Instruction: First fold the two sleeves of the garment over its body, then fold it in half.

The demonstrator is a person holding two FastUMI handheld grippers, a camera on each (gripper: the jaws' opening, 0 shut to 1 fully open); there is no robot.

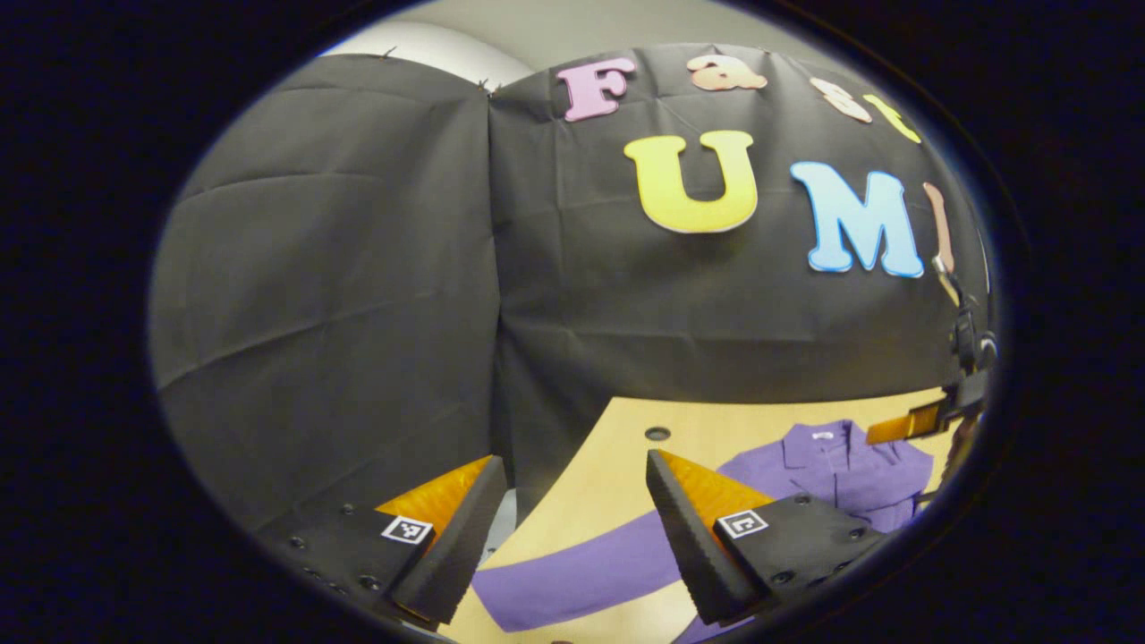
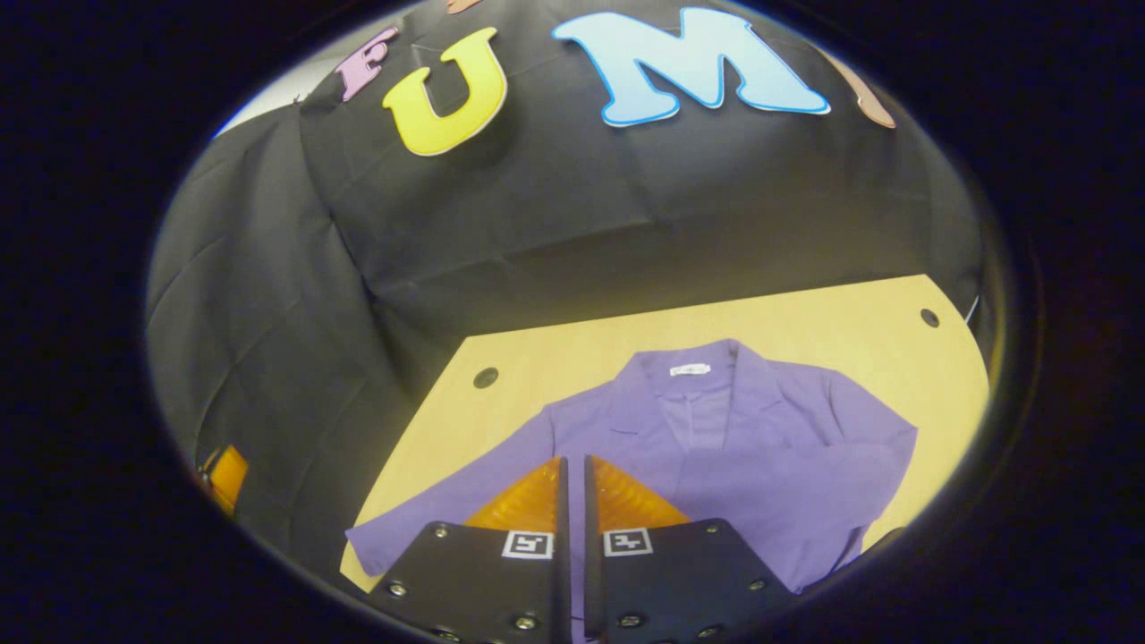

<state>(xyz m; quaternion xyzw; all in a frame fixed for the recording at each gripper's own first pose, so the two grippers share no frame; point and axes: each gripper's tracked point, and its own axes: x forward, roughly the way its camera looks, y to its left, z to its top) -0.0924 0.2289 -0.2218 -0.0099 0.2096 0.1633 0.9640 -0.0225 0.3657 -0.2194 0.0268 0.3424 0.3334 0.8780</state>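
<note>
1. Because one sleeve already lies across the chest while the other is stretched out flat, the task is judged to be partway through its sleeve stage; the halving fold is not yet done.

2. A purple jacket (image 2: 716, 465) is seen spread face up on a pale wooden table (image 2: 859, 331), its collar (image 2: 693, 371) toward the far edge by the black cloth wall (image 2: 537, 224). In the right gripper view, the sleeve on the right (image 2: 832, 465) is laid inward over the body; the sleeve on the left (image 2: 429, 519) runs out toward the near left corner of the table.

3. The left gripper (image 1: 572, 519) is held above the near left part of the table with its fingers wide apart. The outstretched sleeve (image 1: 572, 572) is seen in the gap between them, apparently below and not touched. This placement is judged a line-up for taking hold of that sleeve.

4. The right gripper (image 2: 572, 501) is held over the jacket's near middle with its fingers brought together, a thin slit left between them. Nothing is seen pinched between them. It is judged to be idle, kept clear of the sleeve still to be folded.

5. In the left gripper view, the right gripper is also glimpsed at the far right edge, above the jacket's shoulder.

6. Containers: none are seen. Two small dark holes (image 2: 486, 377) are noted in the table's far corners.
</note>
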